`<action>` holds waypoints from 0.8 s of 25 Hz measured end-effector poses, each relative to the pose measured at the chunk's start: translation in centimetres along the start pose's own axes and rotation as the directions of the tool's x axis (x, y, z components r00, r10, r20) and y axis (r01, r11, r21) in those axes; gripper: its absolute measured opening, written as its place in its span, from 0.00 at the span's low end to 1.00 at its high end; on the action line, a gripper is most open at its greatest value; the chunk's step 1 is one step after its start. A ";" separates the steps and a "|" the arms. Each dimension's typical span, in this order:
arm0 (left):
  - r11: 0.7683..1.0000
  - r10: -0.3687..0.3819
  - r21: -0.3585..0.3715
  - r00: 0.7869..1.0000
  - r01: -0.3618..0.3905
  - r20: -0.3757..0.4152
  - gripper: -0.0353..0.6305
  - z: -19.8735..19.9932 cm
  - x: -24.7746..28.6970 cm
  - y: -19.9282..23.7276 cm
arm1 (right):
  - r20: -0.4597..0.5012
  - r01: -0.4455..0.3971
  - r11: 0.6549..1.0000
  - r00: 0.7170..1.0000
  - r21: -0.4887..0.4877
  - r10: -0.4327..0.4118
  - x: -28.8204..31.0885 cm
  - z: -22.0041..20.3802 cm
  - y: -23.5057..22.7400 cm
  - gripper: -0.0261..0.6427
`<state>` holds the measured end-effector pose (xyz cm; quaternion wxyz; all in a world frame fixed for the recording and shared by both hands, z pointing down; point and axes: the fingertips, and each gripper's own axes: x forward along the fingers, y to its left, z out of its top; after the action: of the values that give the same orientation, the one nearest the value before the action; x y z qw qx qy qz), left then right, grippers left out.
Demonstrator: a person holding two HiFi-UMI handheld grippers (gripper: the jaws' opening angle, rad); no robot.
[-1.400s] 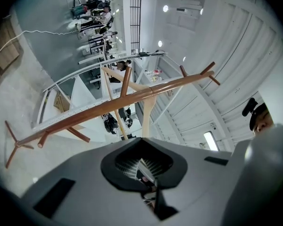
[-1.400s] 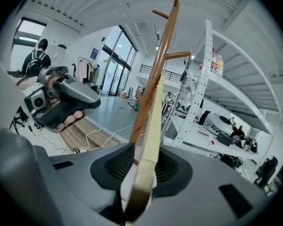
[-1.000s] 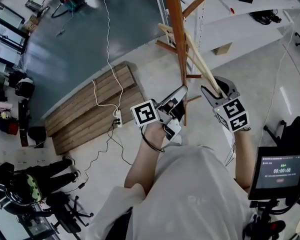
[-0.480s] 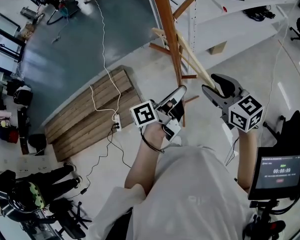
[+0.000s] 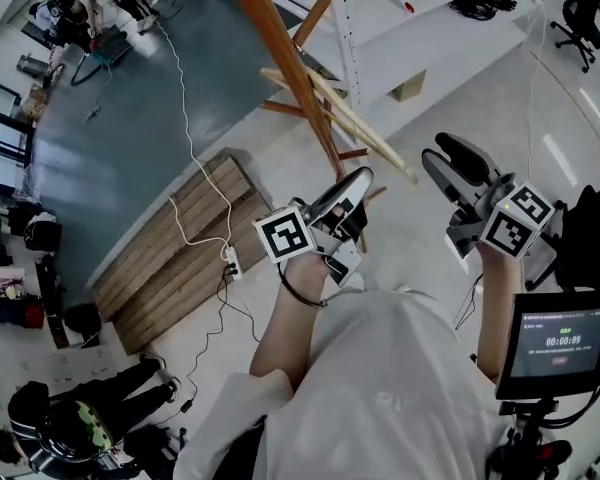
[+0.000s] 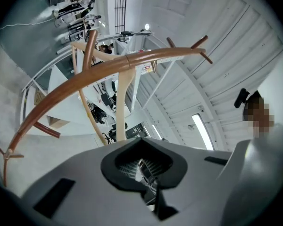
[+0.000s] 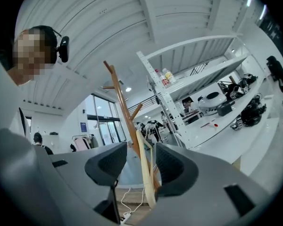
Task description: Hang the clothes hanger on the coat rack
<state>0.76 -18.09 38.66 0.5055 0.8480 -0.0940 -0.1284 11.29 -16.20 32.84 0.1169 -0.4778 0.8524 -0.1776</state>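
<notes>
The brown wooden coat rack [image 5: 300,78] rises through the middle of the head view. A pale wooden hanger [image 5: 350,118] hangs on it, one end sticking out to the right. No gripper holds it. My right gripper [image 5: 438,153] is open and stands apart to the right of that end. In the right gripper view the hanger [image 7: 144,168] and rack [image 7: 120,102] show farther off between the spread jaws of the right gripper [image 7: 141,164]. My left gripper [image 5: 365,175] is shut on nothing beside the pole's lower part. The left gripper view shows its jaws [image 6: 141,166] closed below the rack [image 6: 85,81] and hanger [image 6: 124,98].
A wooden pallet [image 5: 185,233] lies on the floor to the left, with a white cable and power strip [image 5: 230,258] across it. White shelving [image 5: 420,28] stands behind the rack. A timer screen [image 5: 555,343] is at the right edge, and people [image 5: 70,418] sit at lower left.
My right gripper has opened off the hanger's end and moved up and to the right, rolling as it went. The hanger stays on the rack. My left gripper shifted slightly.
</notes>
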 end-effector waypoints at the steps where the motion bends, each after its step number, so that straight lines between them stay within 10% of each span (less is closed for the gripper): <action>1: 1.000 -0.014 0.008 1.000 0.014 -0.018 0.06 -0.4 0.5 -0.4 | 0.022 0.015 1.000 1.000 0.022 -0.016 -0.7 0.3 -0.3 0.33; 20: 0.985 -0.172 -0.052 0.927 0.164 -0.334 0.06 -12.0 8.6 -3.7 | 0.173 0.321 0.927 0.919 0.195 -0.355 -17.7 -2.6 -4.1 0.33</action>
<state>12.84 -8.80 39.79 0.5111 0.8564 0.0681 -0.0253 22.60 -2.52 37.40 0.2100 -0.6228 0.7227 -0.2140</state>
